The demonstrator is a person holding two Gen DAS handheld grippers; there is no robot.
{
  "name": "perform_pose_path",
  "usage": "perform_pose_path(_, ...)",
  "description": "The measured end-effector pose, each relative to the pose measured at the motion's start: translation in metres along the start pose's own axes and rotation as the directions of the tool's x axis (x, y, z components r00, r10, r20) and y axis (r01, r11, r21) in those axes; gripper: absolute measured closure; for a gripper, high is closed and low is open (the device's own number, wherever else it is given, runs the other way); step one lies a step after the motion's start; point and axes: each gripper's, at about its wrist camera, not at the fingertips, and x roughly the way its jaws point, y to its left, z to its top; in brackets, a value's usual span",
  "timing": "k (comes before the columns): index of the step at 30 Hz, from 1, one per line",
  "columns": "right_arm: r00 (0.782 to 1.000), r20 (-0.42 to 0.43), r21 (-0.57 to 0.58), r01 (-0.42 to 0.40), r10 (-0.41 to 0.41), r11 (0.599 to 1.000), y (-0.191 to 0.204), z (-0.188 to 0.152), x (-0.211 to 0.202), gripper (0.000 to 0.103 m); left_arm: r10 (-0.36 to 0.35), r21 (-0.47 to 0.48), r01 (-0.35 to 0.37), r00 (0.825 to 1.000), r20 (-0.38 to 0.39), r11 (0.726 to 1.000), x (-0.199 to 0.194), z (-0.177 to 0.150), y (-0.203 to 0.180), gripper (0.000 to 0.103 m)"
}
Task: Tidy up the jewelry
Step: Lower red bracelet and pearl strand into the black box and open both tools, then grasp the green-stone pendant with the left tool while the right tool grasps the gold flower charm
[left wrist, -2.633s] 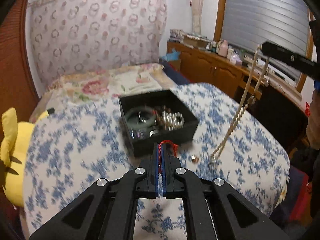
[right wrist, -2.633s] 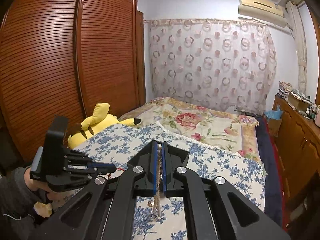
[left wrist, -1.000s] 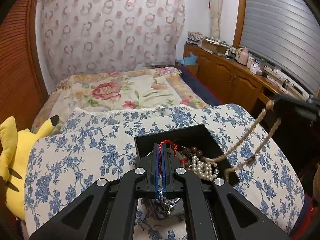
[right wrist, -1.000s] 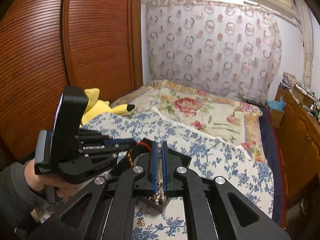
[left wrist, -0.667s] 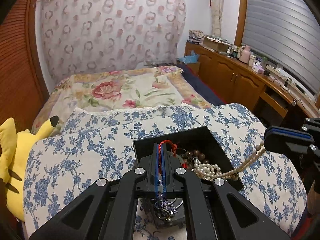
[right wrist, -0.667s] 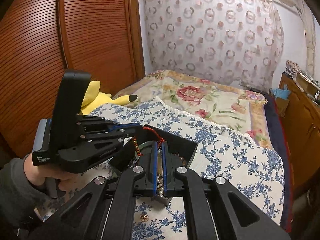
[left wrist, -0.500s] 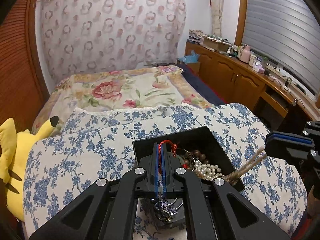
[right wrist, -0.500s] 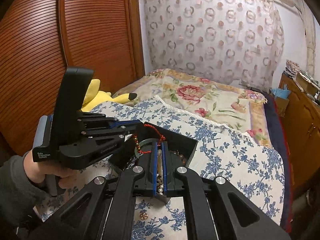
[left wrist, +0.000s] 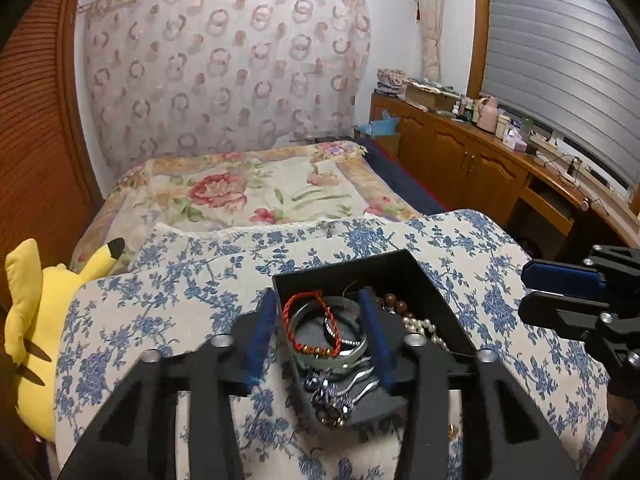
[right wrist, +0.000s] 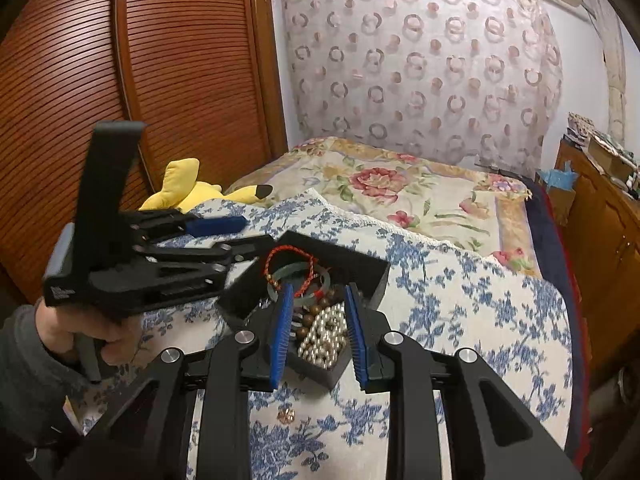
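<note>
We see the open black square jewelry box (left wrist: 404,276) sitting cornerwise on the blue-flowered white bedspread (left wrist: 168,288), one corner aimed toward 12 o'clock in the left wrist view and its diagonal running from there down to 6 o'clock. Its walls are matte black, and the inside is crowded. A red braided cord bracelet (left wrist: 310,322) lies looped across a pale green bangle (left wrist: 348,350) at the middle, its long axis tilted toward 11 o'clock. At 3 o'clock from the bangle we find a heap of white pearl beads (right wrist: 325,334) with dark brown wooden beads (right wrist: 318,308) just beside it, and at 6 o'clock a tangle of silvery metal pieces (left wrist: 340,388).

Our left gripper (left wrist: 318,330) hangs over the box with its blue-padded jaws spread wide and nothing between them. Our right gripper (right wrist: 316,322) hovers above the pearls, jaws likewise parted and empty. A small gold trinket (right wrist: 286,414) rests on the bedspread at 7 o'clock from the box in the right wrist view. At 9 o'clock, a yellow plush toy (left wrist: 30,320) lies against the bedspread's edge.
</note>
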Motion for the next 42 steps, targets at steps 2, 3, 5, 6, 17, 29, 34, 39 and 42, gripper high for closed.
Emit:
perform_pose_path(2,1.0,-0.007,0.002,-0.006,0.006,1.0,0.001,-0.01,-0.002,0.074,-0.01,-0.004,0.01,1.0,0.007,1.0,-0.009,-0.006,0.002,0.046)
perform_pose_path(3,1.0,-0.01,0.0,-0.008,0.008,1.0,0.001,-0.015,-0.002,0.074,-0.014,-0.008,0.014,1.0,0.014,1.0,-0.014,-0.01,0.004,0.039)
perform_pose_path(5,1.0,-0.026,-0.005,-0.016,0.016,1.0,0.003,-0.028,-0.002,0.074,-0.015,-0.008,0.015,1.0,0.025,1.0,-0.022,-0.016,0.006,0.031)
perform_pose_path(6,0.999,-0.033,-0.007,-0.019,0.019,1.0,0.004,-0.034,-0.001,0.074,-0.013,-0.007,0.013,0.999,0.032,1.0,-0.027,-0.021,0.007,0.024)
perform_pose_path(17,0.986,-0.16,-0.035,-0.043,0.037,0.998,0.018,-0.078,0.031,0.074,-0.011,0.01,0.011,1.0,0.022,1.0,-0.056,-0.069,0.012,0.011)
perform_pose_path(29,0.969,-0.246,-0.085,-0.031,0.009,0.996,0.031,-0.091,0.059,0.074,-0.033,-0.014,0.032,0.999,-0.035,0.999,-0.063,-0.116,0.011,0.01)
perform_pose_path(34,0.969,-0.248,-0.124,-0.008,-0.023,0.992,0.036,-0.092,0.062,0.076,-0.03,-0.016,0.029,0.998,-0.053,0.999,-0.061,-0.121,0.009,0.01)
perform_pose_path(39,0.969,-0.247,-0.126,-0.019,-0.013,0.992,0.037,-0.095,0.056,0.086,-0.04,-0.017,0.039,0.996,-0.075,0.999,-0.059,-0.121,0.001,0.01)
perform_pose_path(42,0.973,-0.232,-0.111,-0.014,-0.012,0.994,0.032,-0.099,0.046,0.086,-0.047,0.005,0.047,0.995,-0.088,0.999,-0.056,-0.12,-0.008,0.01)
